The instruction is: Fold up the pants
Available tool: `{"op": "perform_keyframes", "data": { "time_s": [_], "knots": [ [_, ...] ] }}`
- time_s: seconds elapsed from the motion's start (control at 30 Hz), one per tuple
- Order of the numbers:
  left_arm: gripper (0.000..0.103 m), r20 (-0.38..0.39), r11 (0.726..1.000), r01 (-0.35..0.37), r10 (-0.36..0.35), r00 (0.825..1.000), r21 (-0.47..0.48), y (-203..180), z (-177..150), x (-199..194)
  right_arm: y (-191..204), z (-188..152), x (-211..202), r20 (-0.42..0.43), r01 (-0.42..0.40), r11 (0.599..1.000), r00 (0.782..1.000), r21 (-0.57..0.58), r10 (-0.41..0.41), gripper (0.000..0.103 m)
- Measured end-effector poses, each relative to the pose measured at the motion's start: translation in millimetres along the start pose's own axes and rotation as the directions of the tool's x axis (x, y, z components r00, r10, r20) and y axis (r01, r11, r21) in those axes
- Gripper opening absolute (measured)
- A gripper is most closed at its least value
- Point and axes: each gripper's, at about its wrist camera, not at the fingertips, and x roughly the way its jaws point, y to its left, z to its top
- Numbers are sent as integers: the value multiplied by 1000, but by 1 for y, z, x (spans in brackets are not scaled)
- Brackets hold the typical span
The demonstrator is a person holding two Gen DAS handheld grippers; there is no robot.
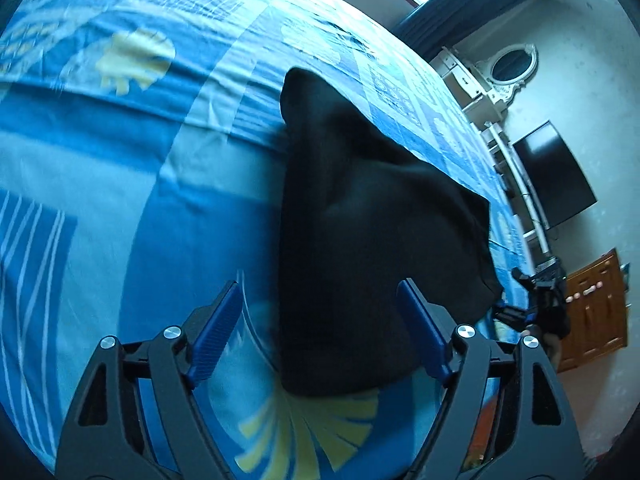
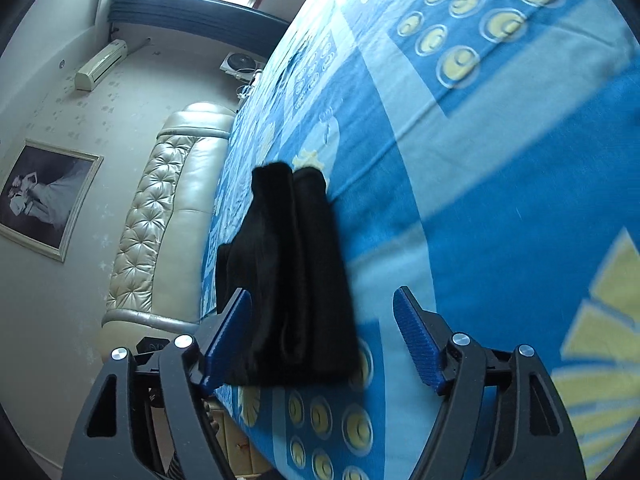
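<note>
The black pants [image 1: 360,240] are lying folded into a compact dark bundle on the blue patterned bedsheet [image 1: 120,200], and everything here is placed relative to them. Nearest the camera, the left gripper [image 1: 320,332] is hovering just in front of the bundle's near edge, its blue pads [image 1: 216,340] standing apart with nothing pressed between them. In the right wrist view, the right gripper [image 2: 324,336] is likewise spreading its pads [image 2: 416,340] wide; the pants [image 2: 288,280] are lying between and beyond them, untouched by the right-hand pad, while contact with the other pad cannot be judged. Left of the pants in that view, a cream tufted headboard [image 2: 160,220] is running along the bed's edge. Farther off, a framed picture [image 2: 44,196] and an air conditioner [image 2: 100,65] are hanging on the wall. Beyond the pants in the left view, a white dresser mirror [image 1: 510,66] and a dark television [image 1: 554,176] are standing against the wall.
</note>
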Motion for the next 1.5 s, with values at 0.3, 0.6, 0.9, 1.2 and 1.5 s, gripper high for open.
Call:
{"op": "perform_keyframes", "data": {
  "time_s": [0.3, 0.6, 0.9, 1.2, 1.5],
  "knots": [
    [79, -32, 997, 55, -57, 998, -53, 2, -15, 17, 12, -20, 22, -41, -3, 1000, 999, -21, 3, 74],
    [67, -21, 994, 72, -73, 997, -79, 4, -13, 33, 26, -21, 50, -34, 56, 996, 998, -65, -58, 68],
    [32, -22, 1000, 11, -11, 1000, -14, -16, -11, 26, 22, -21, 45, -42, 40, 999, 998, -24, -41, 38],
    [29, -23, 999, -33, 33, 999, -9, -23, -15, 16, 31, -29, 37, -43, 31, 999, 999, -35, -33, 36],
    [29, -40, 996, -84, 85, 996, 39, -33, -31, 6, 23, -49, 24, -61, 26, 999, 998, -23, -28, 36]
  ]
}}
